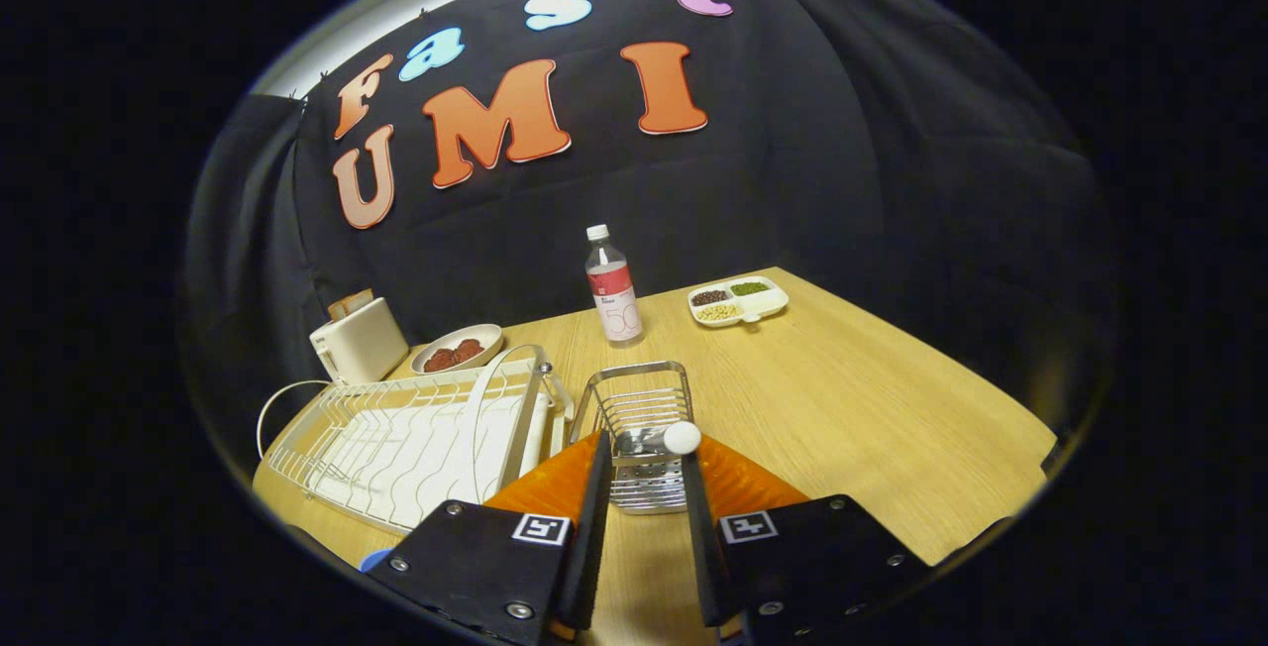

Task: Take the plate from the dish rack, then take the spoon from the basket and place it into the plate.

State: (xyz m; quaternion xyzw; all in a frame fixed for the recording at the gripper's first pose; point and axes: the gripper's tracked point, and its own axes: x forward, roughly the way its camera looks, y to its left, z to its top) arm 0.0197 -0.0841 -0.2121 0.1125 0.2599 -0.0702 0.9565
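My jaws (642, 497) stand part open with nothing held, a narrow gap between the two fingers. Just ahead of them at twelve o'clock sits the wire basket (639, 408) on the table (842, 408), and the spoon (680, 438) stands in it, its round white end poking up just off the right finger's tip.

I judge the spoon grab is close, and that is where I could slip. The round end is smooth and off-centre in my gap; if I close now, one finger could nudge it sideways and it could slide down into the basket. The basket looks light, so a finger catching its rim could drag or tip it.

At ten o'clock lies the dish rack (416, 438). A thin white upright shape stands near its right end, but I cannot tell whether it is the plate or part of the rack, so I have no sure place to set the spoon.

Farther off, from eleven to one o'clock, are a toaster (359, 341), a bowl (458, 349), a bottle (614, 289) and a divided tray (739, 301). The bottle stands straight beyond the basket; an overshoot forward could knock it.
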